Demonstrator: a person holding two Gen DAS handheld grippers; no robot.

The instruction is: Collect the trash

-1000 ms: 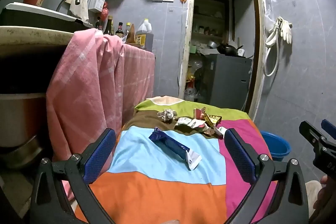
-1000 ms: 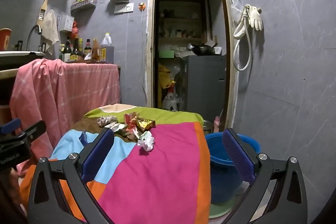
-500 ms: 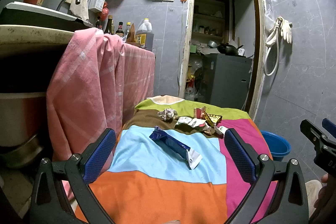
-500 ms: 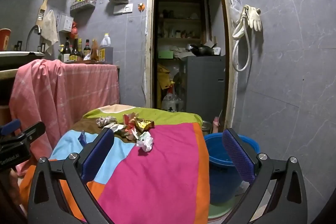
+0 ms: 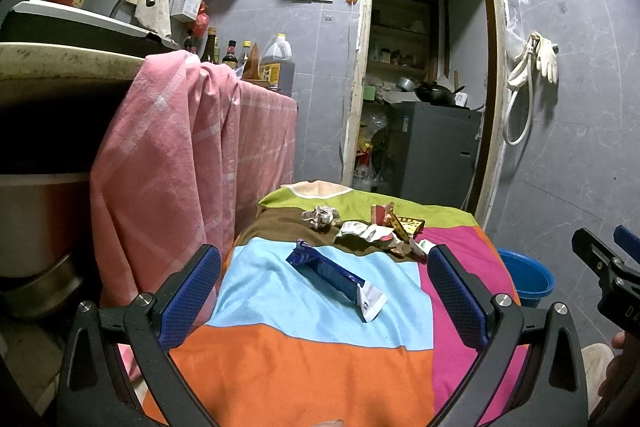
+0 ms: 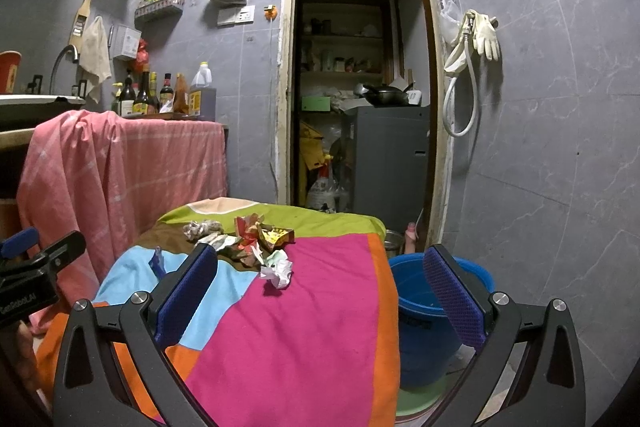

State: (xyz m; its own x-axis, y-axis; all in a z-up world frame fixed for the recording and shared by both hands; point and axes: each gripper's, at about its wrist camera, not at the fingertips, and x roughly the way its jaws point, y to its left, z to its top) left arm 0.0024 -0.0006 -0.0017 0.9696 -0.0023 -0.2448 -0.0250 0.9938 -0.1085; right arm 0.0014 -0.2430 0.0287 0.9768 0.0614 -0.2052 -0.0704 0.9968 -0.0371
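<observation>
— Two tongs, what state?
— Left tongs (image 5: pixel 324 291) and right tongs (image 6: pixel 320 291) both gape wide, holding nothing.
— The long blue foil wrapper (image 5: pixel 335 275)?
— Flat on the colour-block cloth-covered bench (image 5: pixel 304 359), long axis diagonal, white end toward the near right, between the left tongs' pads.

Colour-block cloth (image 5: pixel 320 355) in orange, light blue, magenta, brown, lime; pink plaid cloth (image 5: pixel 180 167); blue wrapper (image 5: pixel 328 273), white end; blue bucket (image 6: pixel 420 303); grey tiled wall (image 6: pixel 540 147).
</observation>
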